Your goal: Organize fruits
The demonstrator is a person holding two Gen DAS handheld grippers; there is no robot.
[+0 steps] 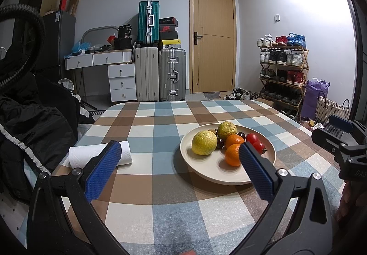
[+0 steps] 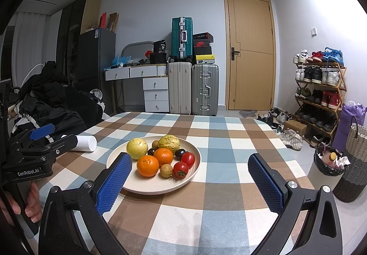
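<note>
While both tongs hang wide open and empty over the checked tablecloth (image 2: 206,197), the fruit sits heaped on the cream plate (image 2: 195,172) at centre frame. The left gripper (image 1: 179,170) and right gripper (image 2: 190,177) hold nothing. Risk: nudge one mandarin (image 2: 148,165) and the cherry tomatoes (image 2: 183,164) beside it roll off the shallow rim.

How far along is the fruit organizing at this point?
All visible fruit sits piled together on the plate: two oranges, two tomatoes, yellow-green fruits. Left gripper and right gripper hover open and empty. Any sorting remains.
</note>
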